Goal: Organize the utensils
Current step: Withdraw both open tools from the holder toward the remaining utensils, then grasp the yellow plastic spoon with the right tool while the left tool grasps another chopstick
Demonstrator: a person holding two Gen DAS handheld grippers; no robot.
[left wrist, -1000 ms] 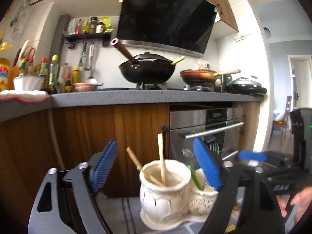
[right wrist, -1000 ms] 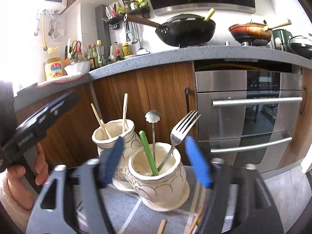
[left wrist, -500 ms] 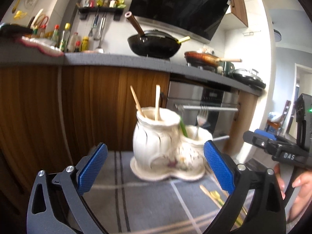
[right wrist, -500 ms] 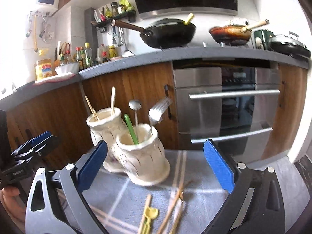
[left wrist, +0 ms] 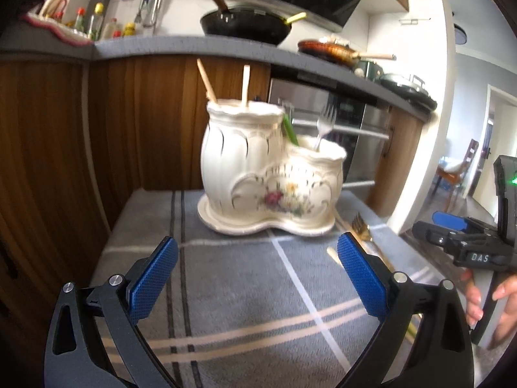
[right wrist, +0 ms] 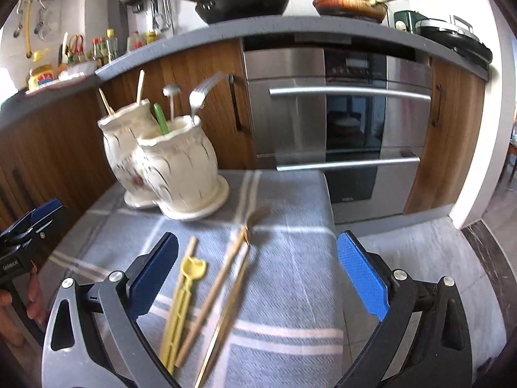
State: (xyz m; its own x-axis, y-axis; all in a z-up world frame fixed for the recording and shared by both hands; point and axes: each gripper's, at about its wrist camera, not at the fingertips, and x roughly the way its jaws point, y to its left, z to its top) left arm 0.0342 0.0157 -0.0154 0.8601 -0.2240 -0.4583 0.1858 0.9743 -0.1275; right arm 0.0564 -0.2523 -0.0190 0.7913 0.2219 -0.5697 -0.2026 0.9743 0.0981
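Both claws are spread wide and nothing is gripped or touched. The left gripper (left wrist: pixel 257 273) is held above bare grey striped cloth (left wrist: pixel 245 291), pointed at the cream ceramic holder (left wrist: pixel 258 174), where two wooden sticks, a green handle and a fork (left wrist: pixel 323 126) are stood. Between the right gripper's (right wrist: pixel 257 271) blue pads (right wrist: pixel 362 278), loose utensils are seen lying on the cloth: a yellow plastic utensil (right wrist: pixel 185 297), a wooden chopstick (right wrist: pixel 210 294) and a gold fork (right wrist: pixel 245 258). The holder (right wrist: pixel 181 168) is set beyond them, near the oven (right wrist: pixel 339 113).
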